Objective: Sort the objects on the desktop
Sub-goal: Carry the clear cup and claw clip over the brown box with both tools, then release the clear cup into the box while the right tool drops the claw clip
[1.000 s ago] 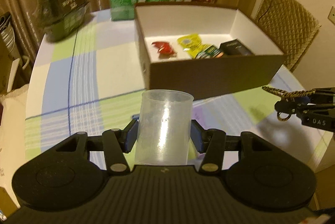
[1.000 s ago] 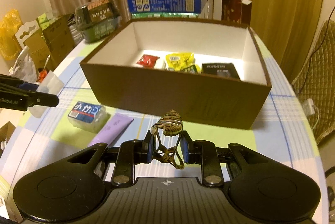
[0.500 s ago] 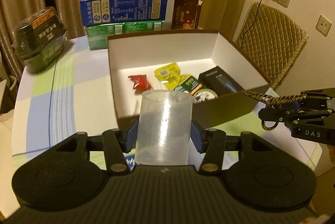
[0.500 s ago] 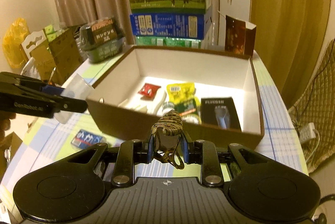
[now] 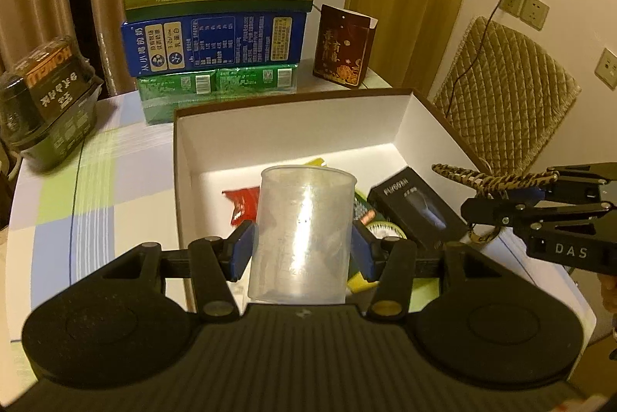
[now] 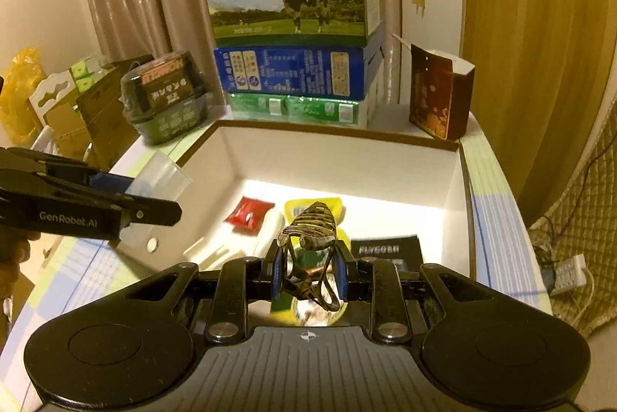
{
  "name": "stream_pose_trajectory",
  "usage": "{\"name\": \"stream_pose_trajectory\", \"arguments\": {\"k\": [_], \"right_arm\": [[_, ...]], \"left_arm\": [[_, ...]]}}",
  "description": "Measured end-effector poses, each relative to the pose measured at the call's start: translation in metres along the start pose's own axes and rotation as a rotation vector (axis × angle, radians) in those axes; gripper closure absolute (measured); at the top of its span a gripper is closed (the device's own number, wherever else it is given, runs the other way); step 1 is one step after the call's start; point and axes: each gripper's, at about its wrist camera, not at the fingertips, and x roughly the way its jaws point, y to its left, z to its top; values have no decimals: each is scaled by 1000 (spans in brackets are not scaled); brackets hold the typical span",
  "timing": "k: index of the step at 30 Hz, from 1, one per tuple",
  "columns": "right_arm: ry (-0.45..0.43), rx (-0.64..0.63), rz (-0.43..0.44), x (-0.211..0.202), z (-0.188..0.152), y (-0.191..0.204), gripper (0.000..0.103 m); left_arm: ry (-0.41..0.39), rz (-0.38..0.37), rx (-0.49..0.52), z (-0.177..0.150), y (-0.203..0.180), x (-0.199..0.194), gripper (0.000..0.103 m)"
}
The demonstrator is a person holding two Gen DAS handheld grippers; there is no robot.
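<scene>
The left gripper (image 5: 302,250) has its blue pads pressed on either side of a clear cup (image 5: 302,234), gripping it about mid-wall and upright, probably so it can be set down standing. Cup and gripper hang over the near left part of the box (image 5: 181,157), above its floor and not yet on it.

Inside the box lie a red packet (image 5: 241,204), a yellow packet (image 6: 297,209) and a black carton (image 5: 416,207) (all flat on the white floor), so the sorting looks well along, and the left side near the red packet seems to me the barest place for the cup.

The right gripper (image 6: 308,275) is closed narrowly on a striped braided cord (image 6: 310,219) with a ring, held above the box's near middle; being limp, it can likely just be dropped in.
</scene>
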Motion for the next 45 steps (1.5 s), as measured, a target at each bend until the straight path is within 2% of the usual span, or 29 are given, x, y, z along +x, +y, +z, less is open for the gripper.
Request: {"name": "stream_pose_trajectory", "arguments": {"k": [19, 28, 39, 43, 45], "right_arm": [[121, -75, -1, 103, 41, -44, 80], [201, -102, -9, 147, 44, -66, 80], [237, -94, -8, 172, 44, -77, 80], [243, -81, -6, 178, 46, -79, 80], [245, -75, -5, 180, 47, -80, 80]], "left_arm": [[111, 55, -17, 44, 17, 103, 55], [181, 82, -30, 56, 29, 153, 55], [249, 117, -88, 56, 43, 193, 55], [244, 122, -89, 56, 44, 194, 42], [240, 126, -87, 57, 44, 194, 42]]}}
